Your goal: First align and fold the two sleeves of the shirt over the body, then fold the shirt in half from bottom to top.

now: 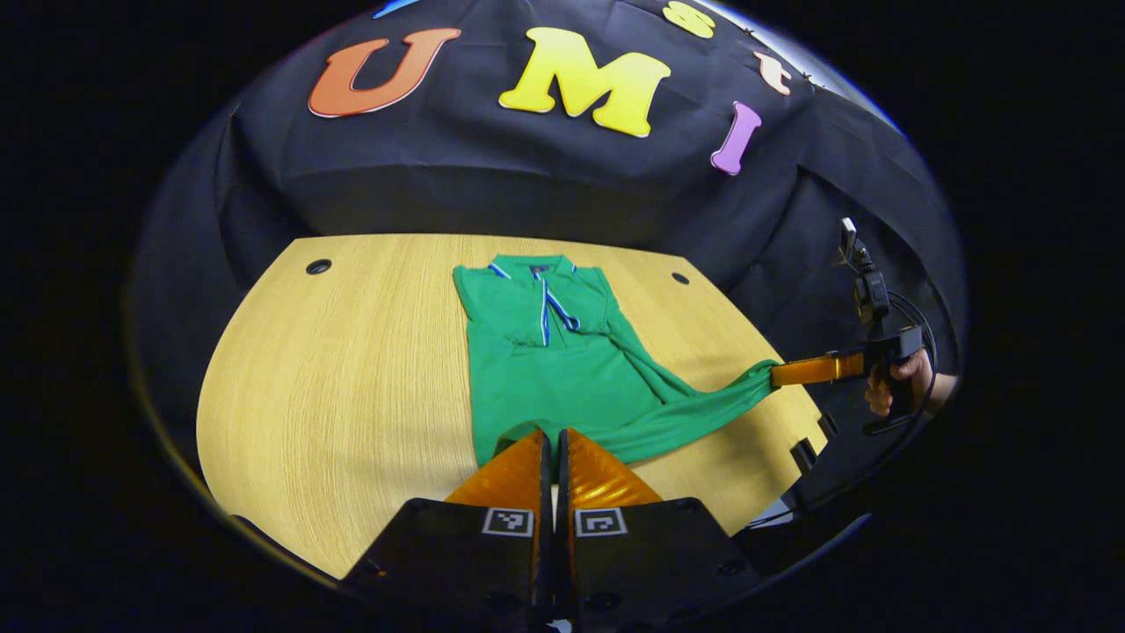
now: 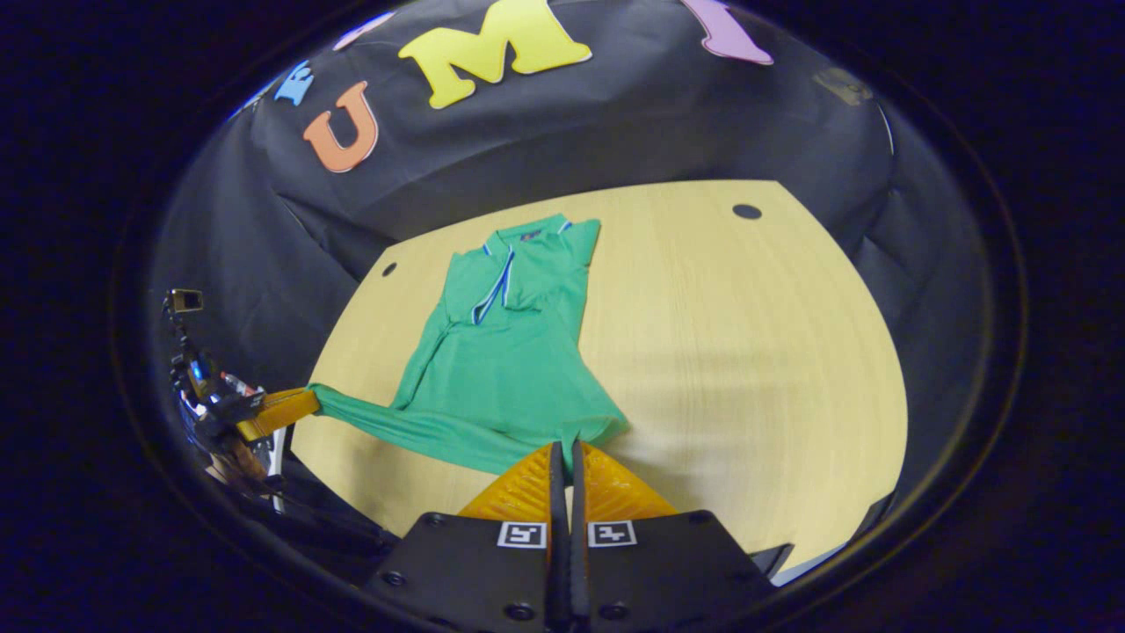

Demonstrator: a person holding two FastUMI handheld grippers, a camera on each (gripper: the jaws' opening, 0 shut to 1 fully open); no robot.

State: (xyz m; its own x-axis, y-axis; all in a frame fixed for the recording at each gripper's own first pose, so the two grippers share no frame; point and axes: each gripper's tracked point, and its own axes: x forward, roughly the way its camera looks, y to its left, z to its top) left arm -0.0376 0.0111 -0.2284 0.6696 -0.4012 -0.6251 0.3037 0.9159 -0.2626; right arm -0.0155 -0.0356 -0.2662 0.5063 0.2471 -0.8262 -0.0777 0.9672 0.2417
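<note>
A green polo shirt [image 1: 545,369] with blue-and-white collar trim lies on the wooden table [image 1: 352,369], collar at the far side, both sleeves lying folded over the body. My left gripper [image 1: 552,437] is shut on one corner of the bottom hem, lifted a little. To the right, my right gripper [image 1: 778,374] pinches the other hem corner, and the hem stretches taut between them. In the right gripper view, the right gripper [image 2: 567,450] is shut on the shirt [image 2: 501,352] hem, and the left gripper [image 2: 312,397] holds the far corner at the left.
The table [image 2: 747,352] has small round holes near its far corners [image 1: 318,265] [image 2: 746,211]. A hand [image 1: 896,382] holds the right gripper's handle beyond the table's right edge. Bare tabletop lies on both sides of the shirt.
</note>
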